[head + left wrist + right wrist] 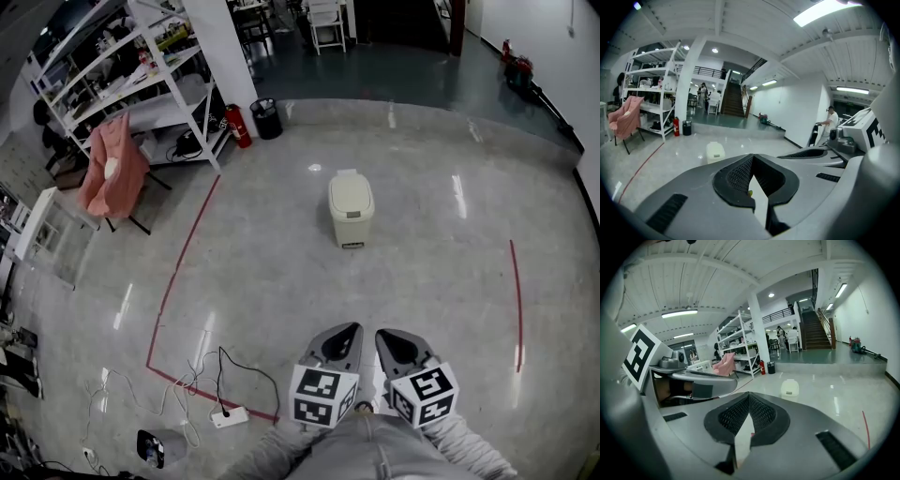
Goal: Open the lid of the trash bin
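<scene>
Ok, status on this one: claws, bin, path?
Left claw and right claw shut, empty, held close in. Trash bin well ahead, lid down. Power strip off left, not in path.

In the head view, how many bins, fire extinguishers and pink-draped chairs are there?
Bins: 2 (cream trash bin, black bin)
Fire extinguisher: 1
Pink-draped chair: 1
Total: 4
</scene>
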`<control>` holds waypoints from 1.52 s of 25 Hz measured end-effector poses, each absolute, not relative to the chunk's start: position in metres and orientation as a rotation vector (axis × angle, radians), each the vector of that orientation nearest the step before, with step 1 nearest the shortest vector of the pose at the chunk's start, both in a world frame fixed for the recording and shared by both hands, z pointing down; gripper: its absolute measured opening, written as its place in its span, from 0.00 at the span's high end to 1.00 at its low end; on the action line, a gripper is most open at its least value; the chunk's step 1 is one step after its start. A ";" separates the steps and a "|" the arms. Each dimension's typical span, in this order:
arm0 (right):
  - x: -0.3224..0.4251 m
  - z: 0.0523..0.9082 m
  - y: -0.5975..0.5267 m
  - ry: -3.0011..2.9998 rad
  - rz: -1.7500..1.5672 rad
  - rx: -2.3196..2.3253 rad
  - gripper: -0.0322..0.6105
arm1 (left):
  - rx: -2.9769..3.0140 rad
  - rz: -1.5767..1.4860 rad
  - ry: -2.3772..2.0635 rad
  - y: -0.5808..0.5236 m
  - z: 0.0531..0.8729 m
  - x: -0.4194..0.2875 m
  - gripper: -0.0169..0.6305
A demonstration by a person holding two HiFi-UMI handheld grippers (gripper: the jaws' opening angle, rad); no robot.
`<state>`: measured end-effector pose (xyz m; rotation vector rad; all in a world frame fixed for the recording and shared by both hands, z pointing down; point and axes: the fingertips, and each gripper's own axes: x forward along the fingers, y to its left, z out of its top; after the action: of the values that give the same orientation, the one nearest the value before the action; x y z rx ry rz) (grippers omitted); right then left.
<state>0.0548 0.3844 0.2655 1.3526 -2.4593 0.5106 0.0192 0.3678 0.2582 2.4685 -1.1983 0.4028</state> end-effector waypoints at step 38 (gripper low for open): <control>0.002 0.276 0.072 -2.327 0.585 1.502 0.95 | 2.489 0.485 -1.059 0.061 0.270 -0.043 0.97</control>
<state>0.0019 0.0717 0.2762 1.5022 -2.3266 0.5847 -0.0431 0.0610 0.2702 2.4894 -1.0589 0.4852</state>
